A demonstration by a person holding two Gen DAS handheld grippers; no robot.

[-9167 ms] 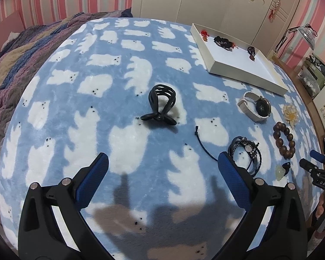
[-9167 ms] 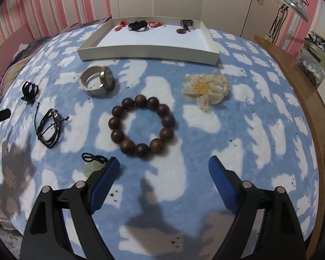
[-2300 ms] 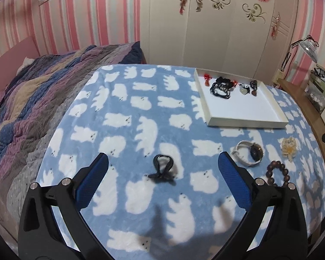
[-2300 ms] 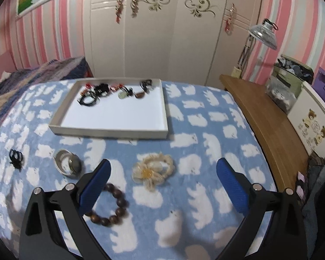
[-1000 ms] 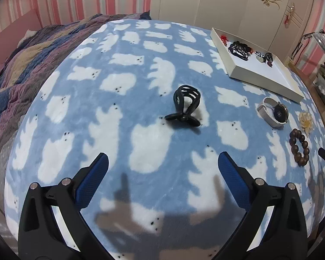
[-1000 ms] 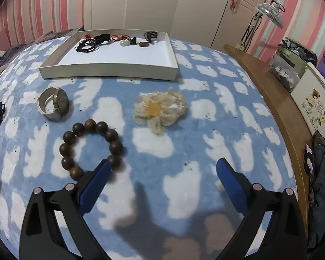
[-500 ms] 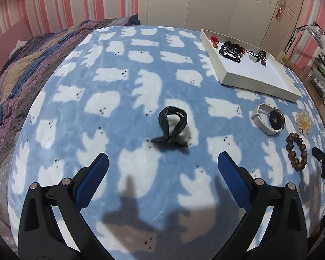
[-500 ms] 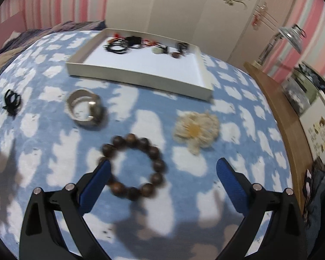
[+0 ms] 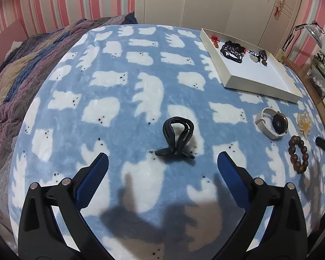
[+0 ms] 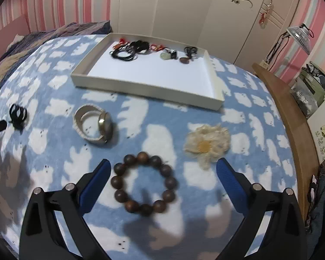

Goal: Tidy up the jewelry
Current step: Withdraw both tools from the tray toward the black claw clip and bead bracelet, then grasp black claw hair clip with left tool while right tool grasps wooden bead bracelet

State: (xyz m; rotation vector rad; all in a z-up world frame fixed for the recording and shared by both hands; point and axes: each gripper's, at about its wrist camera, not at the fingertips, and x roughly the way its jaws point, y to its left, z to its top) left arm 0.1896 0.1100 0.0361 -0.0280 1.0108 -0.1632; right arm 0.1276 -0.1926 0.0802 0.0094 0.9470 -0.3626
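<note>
Both tools are lined up on their next pickups, which explains how everything sits. The left gripper (image 9: 162,161) hangs over the blanket (image 9: 110,91) with its jaws spread wide and nothing between them; the black hair claw (image 9: 177,137) lies just ahead of the gap, a touch right of centre, so a short push forward would bring it between the blue pads. It rests on its side with the loop end pointing away, and I'd guess the pinch is meant for the narrow waist near the handles.

The right gripper (image 10: 161,169) is just as wide and just as empty. The wooden bead bracelet (image 10: 143,184) lies flat almost wholly inside its span, nearer the left finger (image 10: 95,179); the picture is a little smeared, so I can't say whether that pad touches the beads. Ahead and to the left of those jaws sits the watch (image 10: 94,126), ahead and to the right the cream flower piece (image 10: 207,144).

Far beyond the fingertips is the white tray (image 10: 145,88), with cords and pendants gathered along its far wall and its near floor bare, presumably where these four pieces belong.

Both tools are tilted downward at the bed, held low.
</note>
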